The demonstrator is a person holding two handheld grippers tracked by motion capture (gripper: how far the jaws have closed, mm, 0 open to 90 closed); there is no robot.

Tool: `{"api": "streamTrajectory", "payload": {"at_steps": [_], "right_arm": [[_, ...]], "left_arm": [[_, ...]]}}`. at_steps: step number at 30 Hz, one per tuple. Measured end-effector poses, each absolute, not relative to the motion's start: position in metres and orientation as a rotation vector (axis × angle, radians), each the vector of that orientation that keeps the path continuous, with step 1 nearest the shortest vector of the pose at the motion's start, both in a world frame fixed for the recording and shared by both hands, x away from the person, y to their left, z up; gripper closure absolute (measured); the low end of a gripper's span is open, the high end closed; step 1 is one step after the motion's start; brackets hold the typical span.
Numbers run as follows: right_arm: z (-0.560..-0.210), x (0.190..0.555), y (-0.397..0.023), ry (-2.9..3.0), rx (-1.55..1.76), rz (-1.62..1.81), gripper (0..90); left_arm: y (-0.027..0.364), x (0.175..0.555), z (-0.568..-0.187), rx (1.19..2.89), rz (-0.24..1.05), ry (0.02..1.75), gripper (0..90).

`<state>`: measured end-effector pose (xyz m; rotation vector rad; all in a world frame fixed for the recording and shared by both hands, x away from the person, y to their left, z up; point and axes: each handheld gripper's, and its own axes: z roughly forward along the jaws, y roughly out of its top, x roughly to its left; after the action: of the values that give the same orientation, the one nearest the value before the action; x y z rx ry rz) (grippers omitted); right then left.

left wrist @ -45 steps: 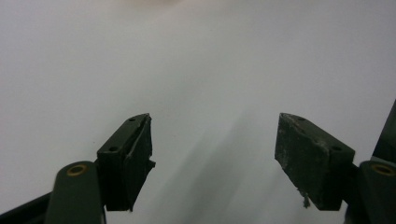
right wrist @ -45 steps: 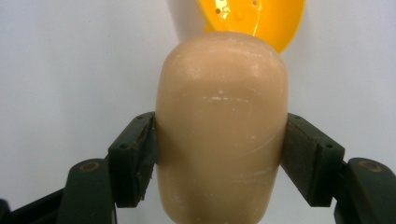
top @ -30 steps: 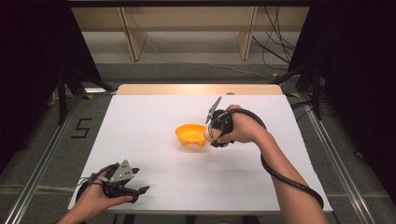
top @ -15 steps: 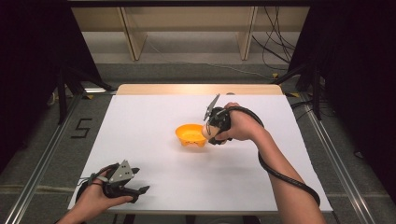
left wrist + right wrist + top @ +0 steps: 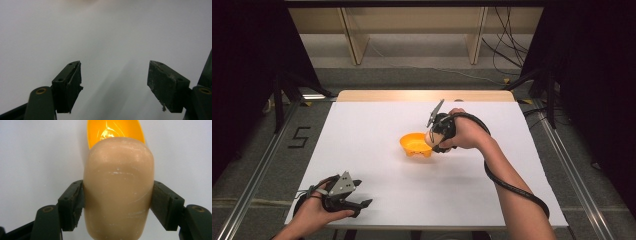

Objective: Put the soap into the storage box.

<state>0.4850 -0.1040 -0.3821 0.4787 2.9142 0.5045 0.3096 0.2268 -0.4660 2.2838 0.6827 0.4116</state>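
Egg point(image 5: 118, 187), beige and smooth, sits clamped between the two jaws of the right claw point(image 5: 117, 202), pads pressing its sides; in the right gripper view it stands at frame centre, with the orange bowl point(image 5: 115, 131) just beyond it at the top. From the high view the right claw point(image 5: 435, 137) holds the egg point(image 5: 430, 137) at the bowl's point(image 5: 414, 145) right rim, mid-frame on the white desk point(image 5: 377, 125). Left claw point(image 5: 358, 204) rests at lower left, jaws wide apart with nothing between them.
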Motion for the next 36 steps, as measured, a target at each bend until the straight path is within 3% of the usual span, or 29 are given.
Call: {"api": "streamTrajectory", "payload": {"at_steps": [36], "right_arm": [[-0.376,0.495,-0.080,2.901,0.456,0.529,33.2]], "left_arm": [[0.226,0.309,-0.465,2.277,0.410,0.679,27.2]]}}
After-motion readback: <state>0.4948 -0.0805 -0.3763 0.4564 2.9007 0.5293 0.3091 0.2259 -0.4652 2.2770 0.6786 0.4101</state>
